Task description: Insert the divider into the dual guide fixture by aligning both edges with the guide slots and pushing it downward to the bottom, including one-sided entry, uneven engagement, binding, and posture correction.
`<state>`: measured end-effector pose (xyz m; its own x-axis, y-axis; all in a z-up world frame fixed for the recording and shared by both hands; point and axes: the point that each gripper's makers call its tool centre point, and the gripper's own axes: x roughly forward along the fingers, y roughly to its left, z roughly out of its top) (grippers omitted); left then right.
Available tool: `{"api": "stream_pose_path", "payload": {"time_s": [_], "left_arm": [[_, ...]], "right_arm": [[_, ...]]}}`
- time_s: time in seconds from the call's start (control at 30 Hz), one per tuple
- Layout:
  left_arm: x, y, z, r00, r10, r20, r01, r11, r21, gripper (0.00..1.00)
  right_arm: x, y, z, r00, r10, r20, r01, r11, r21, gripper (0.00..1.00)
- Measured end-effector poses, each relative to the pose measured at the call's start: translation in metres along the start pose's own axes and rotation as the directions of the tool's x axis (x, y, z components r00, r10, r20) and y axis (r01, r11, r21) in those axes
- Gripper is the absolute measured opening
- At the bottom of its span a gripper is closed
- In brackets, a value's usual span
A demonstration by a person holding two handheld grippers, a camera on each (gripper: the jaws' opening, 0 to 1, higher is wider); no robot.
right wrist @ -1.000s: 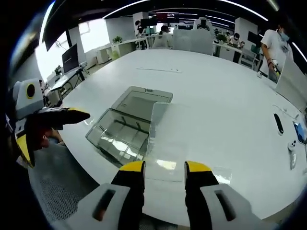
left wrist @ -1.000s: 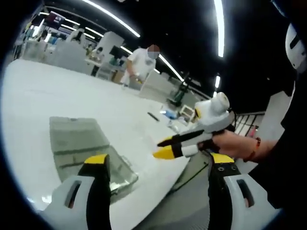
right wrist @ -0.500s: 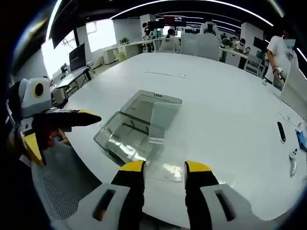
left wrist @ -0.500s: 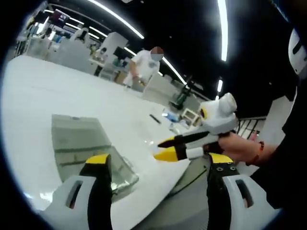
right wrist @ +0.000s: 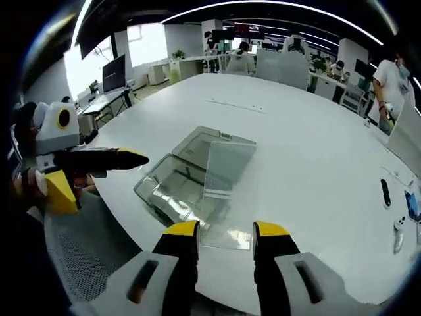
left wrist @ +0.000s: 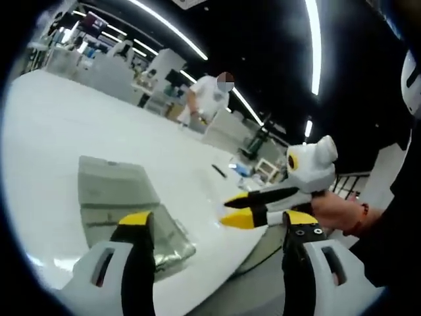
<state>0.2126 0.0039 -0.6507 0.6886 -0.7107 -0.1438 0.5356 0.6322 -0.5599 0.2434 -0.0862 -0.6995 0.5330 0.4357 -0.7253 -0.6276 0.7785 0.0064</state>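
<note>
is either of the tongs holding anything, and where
The right tongs hold the clear divider by its near bottom edge; the left tongs are open and empty.

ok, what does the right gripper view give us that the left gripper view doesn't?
Right gripper view: the clear divider clamped upright in the right gripper, and the left gripper coming in from the side; a monitor behind.
Left gripper view: the left gripper's own jaws wide apart with nothing between them, and a hand holding the right gripper.
Both: the fixture on the white table, and a person in white in the background.
</note>
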Motion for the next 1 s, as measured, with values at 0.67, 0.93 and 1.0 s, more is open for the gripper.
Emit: {"api": "stream_pose_path", "payload": {"time_s": [0.67,0.93,1.0], "left_arm": [[0.003,0.004,0.003,1.0,0.011,0.026,-0.011,1.0,-0.017,0.64],[0.003,0.007,0.002,0.999,0.024,0.026,-0.023,0.999,-0.032,0.59],[0.003,0.008,0.001,0.999,0.027,0.023,-0.026,0.999,-0.041,0.58]], "right_arm": [[-0.001,0.019,0.012,0.999,0.045,0.026,-0.045,0.999,-0.021,0.28],[-0.002,0.025,0.015,0.998,0.05,0.03,-0.048,0.998,-0.05,0.28],[-0.002,0.026,0.015,0.998,0.051,0.031,-0.049,0.997,-0.053,0.28]]}}
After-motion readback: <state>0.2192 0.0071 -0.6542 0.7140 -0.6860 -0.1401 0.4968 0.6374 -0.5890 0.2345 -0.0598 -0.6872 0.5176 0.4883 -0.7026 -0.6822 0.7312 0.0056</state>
